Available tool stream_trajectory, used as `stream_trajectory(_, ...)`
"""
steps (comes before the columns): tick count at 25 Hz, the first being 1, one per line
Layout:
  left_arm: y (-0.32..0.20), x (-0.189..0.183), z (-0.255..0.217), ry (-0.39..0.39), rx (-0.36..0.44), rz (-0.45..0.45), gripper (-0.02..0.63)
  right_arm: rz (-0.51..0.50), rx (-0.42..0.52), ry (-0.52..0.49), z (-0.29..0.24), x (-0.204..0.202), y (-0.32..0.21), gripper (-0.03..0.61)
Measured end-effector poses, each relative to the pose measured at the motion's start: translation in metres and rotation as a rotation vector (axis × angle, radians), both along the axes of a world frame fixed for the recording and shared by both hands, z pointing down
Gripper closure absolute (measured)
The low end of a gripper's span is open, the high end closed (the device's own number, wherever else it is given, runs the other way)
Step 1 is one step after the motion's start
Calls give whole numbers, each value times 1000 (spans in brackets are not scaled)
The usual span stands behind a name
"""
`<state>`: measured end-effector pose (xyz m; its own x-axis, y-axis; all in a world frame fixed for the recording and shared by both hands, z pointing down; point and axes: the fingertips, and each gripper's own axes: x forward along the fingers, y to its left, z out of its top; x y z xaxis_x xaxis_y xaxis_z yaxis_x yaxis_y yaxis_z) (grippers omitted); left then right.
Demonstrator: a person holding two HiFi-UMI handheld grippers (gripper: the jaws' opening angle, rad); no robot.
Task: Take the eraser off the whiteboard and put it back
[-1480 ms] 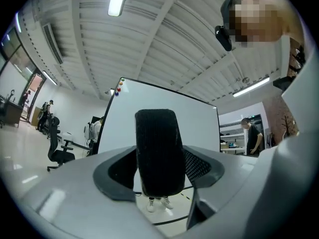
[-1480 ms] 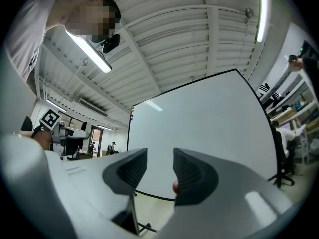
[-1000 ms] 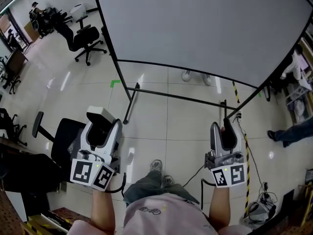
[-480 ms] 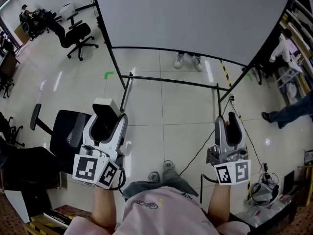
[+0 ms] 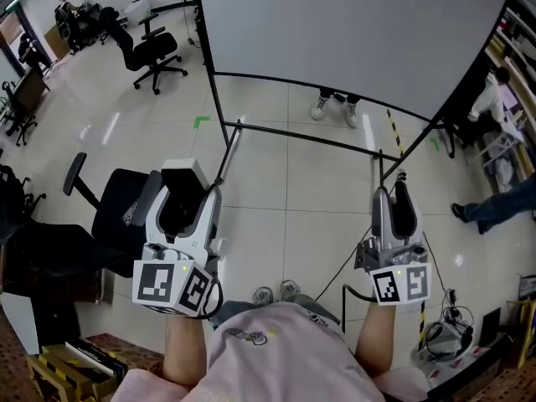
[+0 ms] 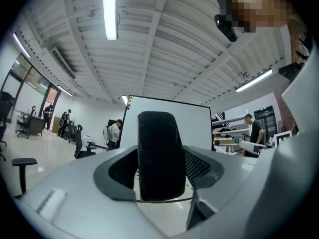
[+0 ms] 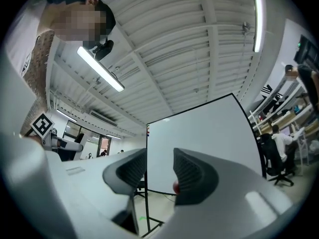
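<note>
Half seemed done: your left fingers (image 6: 197,166), just tightened, gripped the eraser (image 6: 158,156) off the whiteboard (image 5: 352,32), right fingers (image 7: 192,176) slightly apart and empty; returning it remained.

Open-plan office or lab. Indicators: tiled floor (image 5: 285,191), swivel chairs (image 5: 155,53), free-standing whiteboard (image 5: 352,32), strip lights (image 6: 110,9) on a ribbed ceiling (image 6: 169,49), and people (image 6: 115,133) in the background.
</note>
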<state>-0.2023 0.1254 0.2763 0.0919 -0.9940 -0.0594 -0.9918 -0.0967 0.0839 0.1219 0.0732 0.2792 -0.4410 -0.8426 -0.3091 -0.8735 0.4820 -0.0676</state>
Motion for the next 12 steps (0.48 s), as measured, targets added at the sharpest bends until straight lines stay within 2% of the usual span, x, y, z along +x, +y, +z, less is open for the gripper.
stream_trajectory(4, 1, 5, 0, 3, 6, -4, 339, -9, 25, 6, -7, 2, 8, 411)
stream_trajectory(12, -7, 35, -2, -4, 5, 76, 344, 17, 44, -8, -14, 21, 16, 411)
